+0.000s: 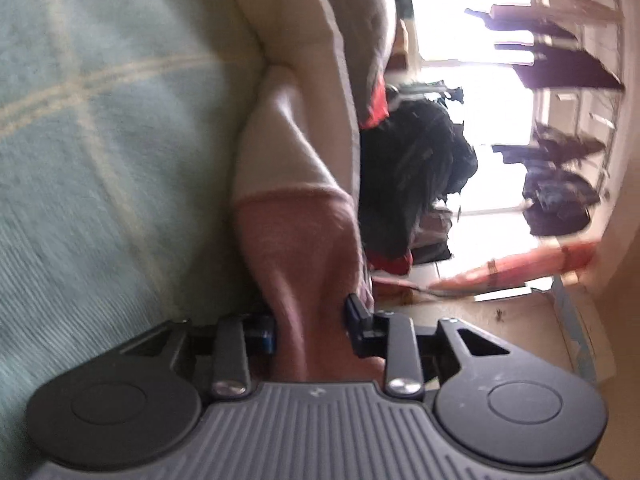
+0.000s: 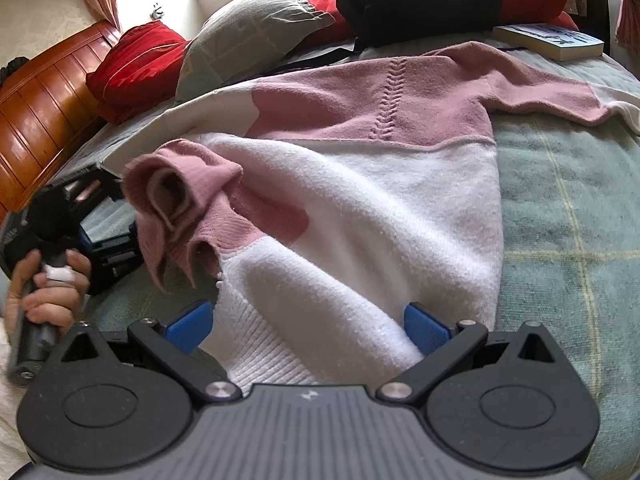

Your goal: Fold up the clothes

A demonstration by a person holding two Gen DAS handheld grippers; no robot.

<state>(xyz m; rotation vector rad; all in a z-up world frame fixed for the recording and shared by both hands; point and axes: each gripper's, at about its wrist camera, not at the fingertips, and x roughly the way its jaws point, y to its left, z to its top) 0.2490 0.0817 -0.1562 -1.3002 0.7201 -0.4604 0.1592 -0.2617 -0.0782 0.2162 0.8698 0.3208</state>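
Right wrist view: pink-and-white sweater spread on plaid bedspread; right gripper wide open astride white hem; left gripper clamped on bunched pink cuff. Risks: knit slipping out, fold dragged crooked by lopsided pull.

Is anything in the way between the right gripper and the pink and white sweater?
No, nothing visible. The right gripper is open, with the sweater hem already lying between its blue fingers. The left gripper grips a pink part of it.
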